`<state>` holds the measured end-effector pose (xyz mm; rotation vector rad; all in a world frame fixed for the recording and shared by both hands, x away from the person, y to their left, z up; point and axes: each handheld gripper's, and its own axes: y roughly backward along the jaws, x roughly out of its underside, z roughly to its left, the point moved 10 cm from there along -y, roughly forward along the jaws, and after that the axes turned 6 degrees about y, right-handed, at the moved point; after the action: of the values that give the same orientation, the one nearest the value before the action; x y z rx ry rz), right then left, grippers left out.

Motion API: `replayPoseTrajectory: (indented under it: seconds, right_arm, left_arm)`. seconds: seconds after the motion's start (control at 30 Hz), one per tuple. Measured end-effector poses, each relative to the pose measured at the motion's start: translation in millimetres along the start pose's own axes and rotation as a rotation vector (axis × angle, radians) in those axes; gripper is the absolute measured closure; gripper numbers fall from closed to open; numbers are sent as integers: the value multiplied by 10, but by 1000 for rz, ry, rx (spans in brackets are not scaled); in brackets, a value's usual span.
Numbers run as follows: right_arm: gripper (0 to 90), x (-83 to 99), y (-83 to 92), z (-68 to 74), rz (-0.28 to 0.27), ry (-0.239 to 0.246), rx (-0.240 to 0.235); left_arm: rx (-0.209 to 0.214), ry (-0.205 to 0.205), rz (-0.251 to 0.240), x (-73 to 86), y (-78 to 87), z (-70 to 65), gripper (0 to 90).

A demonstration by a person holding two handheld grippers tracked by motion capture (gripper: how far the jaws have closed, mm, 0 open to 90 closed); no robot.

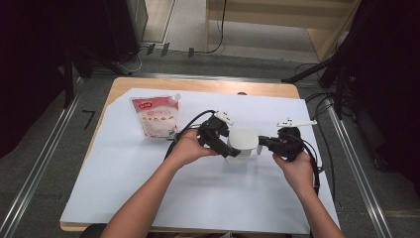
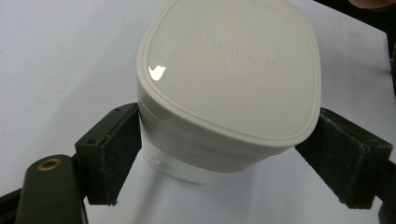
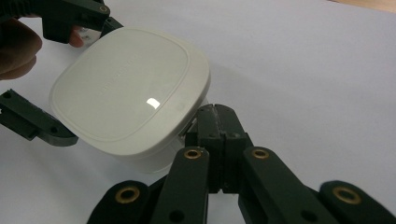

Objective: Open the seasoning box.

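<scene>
Here my left claw point(image 2: 219, 158) stands released astride the smooth, rigid, light-looking white lidded container point(image 2: 229, 88), best gripped by its flat sides, while my right claw point(image 3: 215, 122) is clenched beside it.

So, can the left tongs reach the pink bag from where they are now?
Probably yes. The left tongs stand open around the white lidded container, not gripping it, so they are free to back off. The pink bag lies on the sheet behind that hand, with nothing between them.
</scene>
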<state>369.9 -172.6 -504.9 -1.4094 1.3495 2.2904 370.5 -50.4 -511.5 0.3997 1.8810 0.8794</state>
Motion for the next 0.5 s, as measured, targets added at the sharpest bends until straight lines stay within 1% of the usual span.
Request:
replayPoseTrajectory:
  seconds: [0.1, 0.13, 0.2, 0.23, 0.3, 0.33, 0.37, 0.4, 0.43, 0.47, 0.5]
  right_arm:
    - [900, 5, 4, -6, 4, 9, 12]
    - [900, 9, 6, -16, 7, 7, 20]
    - [900, 20, 12, -35, 11, 5, 22]
    - [900, 23, 12, -48, 9, 1, 22]
    - [900, 43, 23, -60, 12, -24, 8]
    - [900, 46, 22, -62, 9, -25, 4]
    - [900, 48, 23, -54, 8, -26, 2]
    - [900, 45, 21, -52, 7, -18, 5]
    - [900, 43, 22, -44, 9, -15, 6]
    - [900, 37, 18, -39, 4, -12, 4]
    - [900, 34, 16, -35, 2, -13, 1]
  left_arm:
    - [19, 5, -13, -7, 28, -2, 175]
    - [21, 8, -9, -1, 45, 1, 186]
    - [24, 15, -19, -4, 73, 12, 226]
    - [33, 31, -32, -11, 99, 21, 253]
    - [45, 50, -47, -20, 128, 39, 327]
    - [53, 43, -40, -10, 140, 50, 342]
    - [52, 39, -43, -10, 137, 49, 343]
    - [45, 34, -37, -1, 138, 48, 341]
    - [23, 25, -32, 3, 128, 57, 341]
    - [16, 8, -19, 15, 119, 59, 334]
    - [6, 3, -18, 17, 109, 63, 324]
